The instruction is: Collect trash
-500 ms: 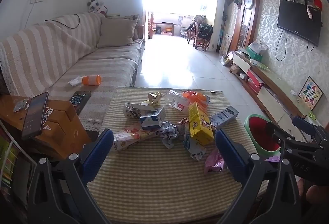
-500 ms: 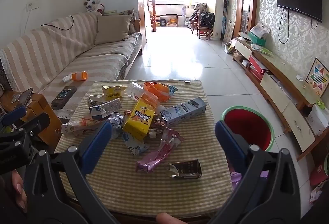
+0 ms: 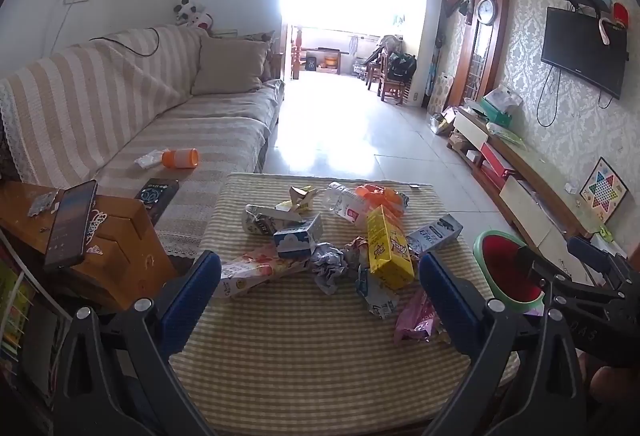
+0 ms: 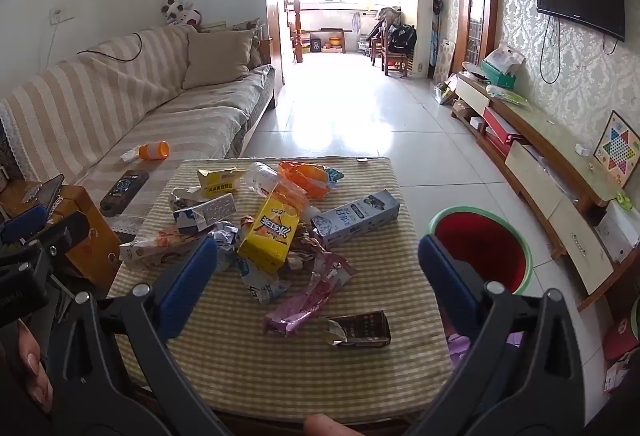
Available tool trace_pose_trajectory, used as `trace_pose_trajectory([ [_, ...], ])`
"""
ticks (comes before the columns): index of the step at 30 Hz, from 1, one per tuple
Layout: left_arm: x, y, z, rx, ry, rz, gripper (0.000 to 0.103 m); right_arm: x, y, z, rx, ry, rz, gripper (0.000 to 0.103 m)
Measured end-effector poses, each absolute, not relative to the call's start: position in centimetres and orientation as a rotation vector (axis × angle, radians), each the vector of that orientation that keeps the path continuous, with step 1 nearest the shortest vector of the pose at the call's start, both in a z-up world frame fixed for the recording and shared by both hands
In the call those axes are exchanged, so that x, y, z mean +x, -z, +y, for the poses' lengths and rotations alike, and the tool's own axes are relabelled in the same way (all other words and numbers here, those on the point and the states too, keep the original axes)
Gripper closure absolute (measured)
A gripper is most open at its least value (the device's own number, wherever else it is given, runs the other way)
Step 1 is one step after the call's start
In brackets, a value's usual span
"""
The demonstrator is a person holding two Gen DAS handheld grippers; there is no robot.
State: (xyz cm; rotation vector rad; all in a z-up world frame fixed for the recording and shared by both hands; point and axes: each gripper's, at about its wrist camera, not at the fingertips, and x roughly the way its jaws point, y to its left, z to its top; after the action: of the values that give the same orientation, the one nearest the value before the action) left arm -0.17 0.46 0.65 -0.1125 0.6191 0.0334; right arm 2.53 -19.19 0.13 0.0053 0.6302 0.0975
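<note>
A: Where does the trash sit?

B: It lies heaped on the low table (image 4: pixel 248 348) with the checked cloth, mostly toward the far half. A yellow carton (image 4: pixel 270 232) stands out in the middle of the pile, with a grey-blue box (image 4: pixel 356 216) just to its right and an orange plastic bag (image 4: pixel 304 176) behind it, toward the far edge.

A: And nearer to us?

B: A pink wrapper (image 4: pixel 310 296) stretches toward the near edge, and a dark brown box (image 4: pixel 360 328) lies just beside its near end, apart from the main heap. On the left of the pile lies a long printed wrapper (image 3: pixel 256 270), next to a crumpled grey paper (image 3: pixel 330 262).

A: What about the claws?

B: The left gripper (image 3: pixel 320 296) has its blue pads spread wide, with nothing between them, hovering over the near part of the table. The right gripper (image 4: pixel 318 276) is equally spread and empty, tilted down at the pile.

A: Is there somewhere for the rubbish?

B: A red bin with a green rim (image 4: pixel 480 248) stands on the floor just right of the table. It looks empty as far as its inside shows.

A: Anything else around?

B: A striped sofa (image 4: pixel 120 108) runs along the left, with an orange bottle (image 4: pixel 154 150) lying on its seat.
</note>
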Motion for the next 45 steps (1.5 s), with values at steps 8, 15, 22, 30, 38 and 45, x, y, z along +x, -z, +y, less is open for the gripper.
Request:
trace_pose_trajectory([
  [8, -0.19, -0.42, 0.69, -0.117, -0.039, 0.621, 0.008, 2.66, -0.02, -19.15, -0.007, -0.1, 0.639, 0.004],
  [15, -0.13, -0.3, 0.99, -0.124, -0.036, 0.622, 0.008, 2.61, -0.11, -19.37, -0.004, -0.1, 0.642, 0.004],
  [22, -0.17, -0.23, 0.94, -0.122, -0.036, 0.622, 0.008, 2.74, -0.04, -19.5, -0.009, -0.1, 0.647, 0.004],
  [30, -0.2, -0.12, 0.96, -0.124, -0.037, 0.622, 0.008, 2.83, 0.15, -19.54, -0.015, -0.094, 0.651, 0.004],
  [38, -0.2, 0.2, 1.27, -0.124, -0.039, 0.629, 0.008, 2.95, 0.22, -19.66, -0.015, -0.097, 0.654, 0.004],
  [45, -0.23, 0.26, 1.39, -0.122, -0.04, 0.63, 0.008, 2.97, 0.27, -19.54, -0.016, -0.098, 0.654, 0.004],
])
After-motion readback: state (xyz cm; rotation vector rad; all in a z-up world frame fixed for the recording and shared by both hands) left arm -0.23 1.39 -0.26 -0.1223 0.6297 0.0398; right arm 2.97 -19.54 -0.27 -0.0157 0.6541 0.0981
